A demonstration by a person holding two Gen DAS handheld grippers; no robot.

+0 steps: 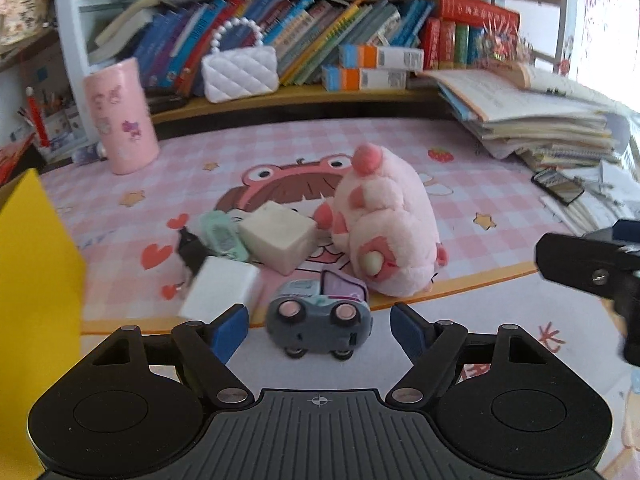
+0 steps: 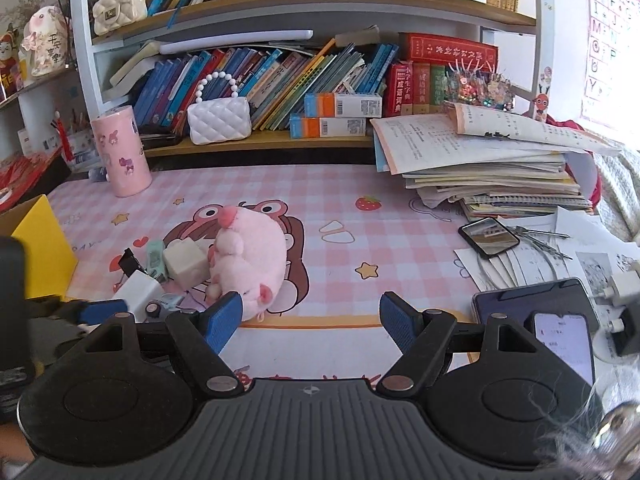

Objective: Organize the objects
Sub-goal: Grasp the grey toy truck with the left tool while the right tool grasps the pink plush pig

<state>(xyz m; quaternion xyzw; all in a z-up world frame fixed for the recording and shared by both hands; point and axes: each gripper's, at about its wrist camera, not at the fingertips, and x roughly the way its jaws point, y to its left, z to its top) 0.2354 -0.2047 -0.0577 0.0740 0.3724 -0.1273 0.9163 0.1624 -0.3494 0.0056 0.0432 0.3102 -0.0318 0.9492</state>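
Left gripper (image 1: pixel 319 322) spread, blue pads either side of grey toy car (image 1: pixel 319 330) without touching it. Just beyond: white block (image 1: pixel 219 290), cream cube (image 1: pixel 277 237), pink plush (image 1: pixel 384 224) on checked mat (image 1: pixel 480 184). Yellow box (image 1: pixel 32 280) at left. Right gripper (image 2: pixel 310 322) spread, empty, plush by its left pad

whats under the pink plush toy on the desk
The pink plush toy lies on the pink checked mat, covering part of its cartoon print. The rest of that print beneath it is hidden; whether anything else lies under it cannot be seen.
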